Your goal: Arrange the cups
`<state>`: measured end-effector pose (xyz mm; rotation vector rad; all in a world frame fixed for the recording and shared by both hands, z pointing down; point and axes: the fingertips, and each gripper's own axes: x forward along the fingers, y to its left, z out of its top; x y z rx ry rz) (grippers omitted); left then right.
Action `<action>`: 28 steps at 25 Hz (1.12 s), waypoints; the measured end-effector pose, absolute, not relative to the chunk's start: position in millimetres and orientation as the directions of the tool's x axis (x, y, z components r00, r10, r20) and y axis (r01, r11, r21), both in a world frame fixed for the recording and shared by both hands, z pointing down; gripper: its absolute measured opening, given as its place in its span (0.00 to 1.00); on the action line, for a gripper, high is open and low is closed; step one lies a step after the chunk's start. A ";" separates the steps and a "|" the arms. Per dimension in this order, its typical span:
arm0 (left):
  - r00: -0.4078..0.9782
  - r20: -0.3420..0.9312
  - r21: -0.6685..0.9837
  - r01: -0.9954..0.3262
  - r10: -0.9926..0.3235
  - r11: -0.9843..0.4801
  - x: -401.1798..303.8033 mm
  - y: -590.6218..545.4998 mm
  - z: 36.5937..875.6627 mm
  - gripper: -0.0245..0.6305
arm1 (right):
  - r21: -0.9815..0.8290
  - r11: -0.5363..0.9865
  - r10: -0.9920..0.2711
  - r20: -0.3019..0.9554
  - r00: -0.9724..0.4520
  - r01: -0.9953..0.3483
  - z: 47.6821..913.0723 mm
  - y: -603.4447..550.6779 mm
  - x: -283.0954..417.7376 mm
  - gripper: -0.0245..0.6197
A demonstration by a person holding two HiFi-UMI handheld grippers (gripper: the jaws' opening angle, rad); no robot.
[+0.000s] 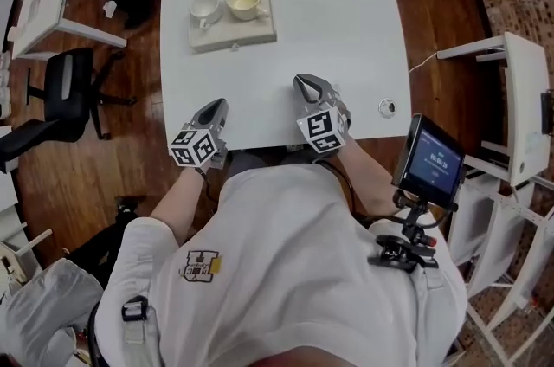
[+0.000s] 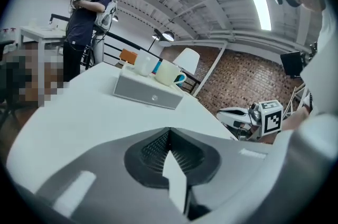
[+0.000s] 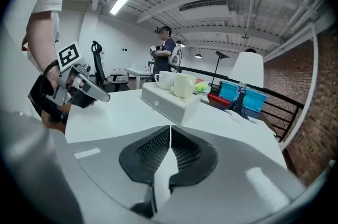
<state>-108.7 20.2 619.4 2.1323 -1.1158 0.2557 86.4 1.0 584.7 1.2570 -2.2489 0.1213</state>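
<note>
Two grey hand-held grippers, each with one black-and-white marker cube. Left gripper (image 1: 220,104): at the near edge of the table, jaws pressed flat together, nothing between them. Right gripper (image 1: 301,80): just beside it at the same edge, jaws likewise closed on each other and empty. Both pointed toward the far side.

Beneath them, one white rectangular table (image 1: 346,28). Well apart from both grippers, on the far left part of the table: one pale grey rectangular box (image 1: 234,34), flat on the surface. On its top, two cups, upright and side by side: one white ceramic cup (image 1: 205,7) on the left, one cream ceramic cup (image 1: 246,2) on the right.

Near the table's right front corner, one small round white object (image 1: 387,106). Off the table: one small dark screen on a clamp mount (image 1: 430,159) to the right, one black office chair (image 1: 69,88) to the left.
</note>
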 end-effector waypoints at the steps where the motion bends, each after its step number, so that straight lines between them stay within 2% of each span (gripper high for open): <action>1: 0.602 0.474 0.494 -0.786 -0.642 -0.372 -103.4 28.3 620.9 0.04 | 0.183 0.559 -0.755 0.515 -0.405 -0.809 587.6 7.2 96.6 0.05; 12: 0.648 0.540 0.453 -0.762 -0.538 -0.463 -66.4 88.7 638.3 0.04 | 0.070 0.424 -0.766 0.560 -0.316 -0.903 607.7 58.9 174.7 0.04; 28: 0.669 0.518 0.453 -0.744 -0.534 -0.492 -93.7 94.8 641.6 0.04 | 0.056 0.336 -0.778 0.580 -0.243 -0.940 623.0 93.3 159.2 0.04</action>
